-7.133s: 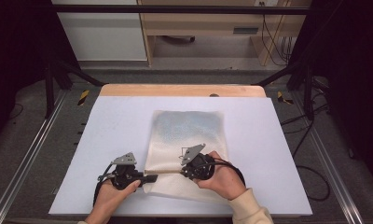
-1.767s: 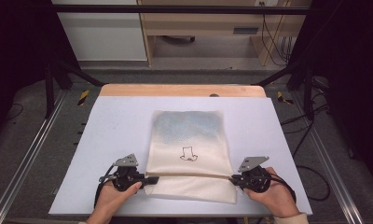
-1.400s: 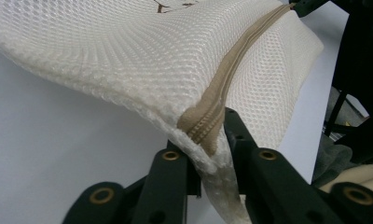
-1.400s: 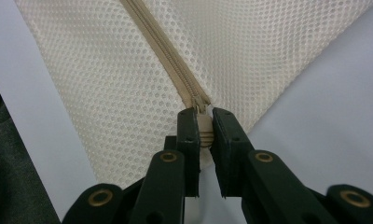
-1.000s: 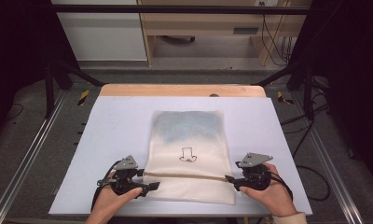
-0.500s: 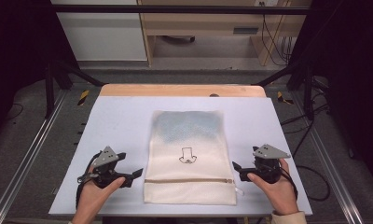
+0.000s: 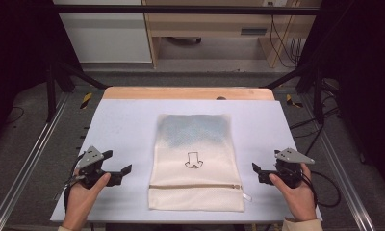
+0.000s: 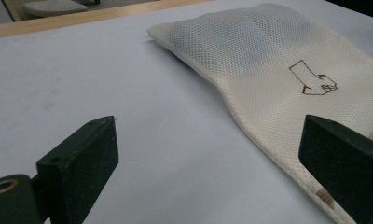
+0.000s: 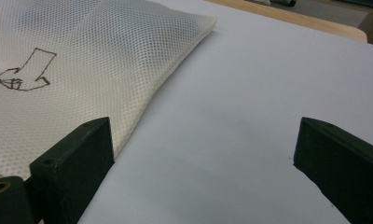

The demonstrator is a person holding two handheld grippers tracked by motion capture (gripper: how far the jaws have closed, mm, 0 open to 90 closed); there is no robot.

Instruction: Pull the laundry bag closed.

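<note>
A cream mesh bag (image 7: 195, 163) lies flat in the middle of the white table (image 7: 287, 125), with a drawn arrow (image 7: 194, 160) on it and a zipper line (image 7: 195, 186) near its front edge. Something bluish shows through its far half. My left gripper (image 7: 127, 171) rests left of the bag, apart from it, jaws pointing at it. Its jaws have just been opening and stand open with nothing between them. In the left gripper view the bag (image 8: 278, 60) lies ahead to the right. My right gripper (image 7: 254, 170) sits right of the bag, likewise just opened and empty, with the bag (image 9: 82, 60) ahead to its left.
A wooden strip (image 7: 188, 93) runs along the table's far edge. Metal rails (image 7: 27, 163) flank both sides. Cables (image 7: 325, 183) trail off the right side. Bare table surface lies between each gripper and the bag.
Both grippers have let go of the bag's front part and drawn outward, the left one to the left, the right one to the right. The bag now lies flat.
</note>
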